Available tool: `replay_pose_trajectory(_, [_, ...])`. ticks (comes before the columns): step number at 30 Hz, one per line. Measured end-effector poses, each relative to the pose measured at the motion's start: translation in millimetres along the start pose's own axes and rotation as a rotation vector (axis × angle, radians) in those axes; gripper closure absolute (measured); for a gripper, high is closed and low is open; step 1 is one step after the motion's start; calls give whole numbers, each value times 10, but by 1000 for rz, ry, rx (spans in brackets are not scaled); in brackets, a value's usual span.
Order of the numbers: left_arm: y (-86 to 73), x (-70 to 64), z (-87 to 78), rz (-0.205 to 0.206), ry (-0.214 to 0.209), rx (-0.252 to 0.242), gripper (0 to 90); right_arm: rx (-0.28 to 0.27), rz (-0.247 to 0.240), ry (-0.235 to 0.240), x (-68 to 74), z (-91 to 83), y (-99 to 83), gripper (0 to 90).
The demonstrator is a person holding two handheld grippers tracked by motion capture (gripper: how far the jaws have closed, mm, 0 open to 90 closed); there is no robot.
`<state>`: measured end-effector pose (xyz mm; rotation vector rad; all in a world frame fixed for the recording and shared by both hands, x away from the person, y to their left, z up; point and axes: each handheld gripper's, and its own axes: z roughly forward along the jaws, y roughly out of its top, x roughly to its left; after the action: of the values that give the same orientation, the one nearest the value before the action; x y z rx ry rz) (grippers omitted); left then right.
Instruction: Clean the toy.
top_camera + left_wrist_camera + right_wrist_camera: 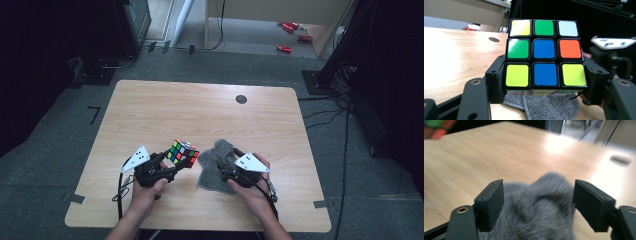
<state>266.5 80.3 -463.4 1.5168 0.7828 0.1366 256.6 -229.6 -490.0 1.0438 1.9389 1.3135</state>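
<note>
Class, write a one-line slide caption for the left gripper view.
Left gripper clamps a scrambled puzzle cube above a grey cloth.

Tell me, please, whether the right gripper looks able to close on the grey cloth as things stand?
Probably yes. The right gripper has its jaws open on either side of a raised fold of the grey cloth, with nothing between them. The cube sits clamped in the left gripper, off to the side.

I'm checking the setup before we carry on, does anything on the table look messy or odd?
The grey cloth lies rumpled, one fold humped up between the open right gripper jaws. The scrambled cube sits squarely in the left gripper. Nothing spilled.
</note>
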Motion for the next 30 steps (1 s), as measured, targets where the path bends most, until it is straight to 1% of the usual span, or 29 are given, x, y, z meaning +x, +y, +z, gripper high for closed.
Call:
replay_pose_trajectory(2, [-3,2,7,-6,-6,6,349,-56,-40,4,30,-65,70,235])
replay_pose_trajectory(3, [-7,-1,16,-8,-10,15,349,-84,-53,21,50,-90,100,225])
replay_pose_trajectory(4, [-13,-7,27,-8,-12,21,349,-111,-71,51,99,-115,129,220])
replay_pose_trajectory(6, [-25,-28,51,-7,-23,37,349,-136,-123,97,197,-125,151,204])
replay_pose_trajectory(7, [-30,-40,62,-6,-31,47,349,-147,-158,134,281,-124,156,204])
replay_pose_trajectory(8, [-33,-51,73,-8,-38,52,349,-154,-191,156,350,-120,155,202])
replay_pose_trajectory(10, [-36,-79,96,-8,-63,71,349,-178,-237,182,457,-109,151,200])
replay_pose_trajectory(11, [-38,-94,107,-6,-70,79,349,-183,-247,186,503,-100,150,198])
replay_pose_trajectory(13, [-42,-109,130,-15,-86,104,349,-192,-267,197,566,-83,146,192])
replay_pose_trajectory(15, [-57,-122,161,-30,-102,129,349,-192,-311,185,615,-70,125,200])
replay_pose_trajectory(16, [-62,-127,172,-28,-103,138,349,-189,-335,179,638,-60,113,201])
replay_pose_trajectory(18, [-77,-143,198,-23,-108,160,349,-186,-354,177,666,-49,99,233])
replay_pose_trajectory(19, [-83,-152,210,-25,-114,169,349,-187,-362,175,678,-46,95,256])
replay_pose_trajectory(21, [-92,-165,227,-23,-121,182,348,-191,-375,158,694,-43,88,295])
replay_pose_trajectory(25, [-94,-155,234,-25,-127,181,347,-191,-392,147,700,-53,81,318])
replay_pose_trajectory(27, [-87,-144,232,-36,-141,181,344,-189,-402,146,703,-68,84,334])
replay_pose_trajectory(30, [-72,-146,229,-32,-150,183,337,-192,-389,156,697,-85,96,337])
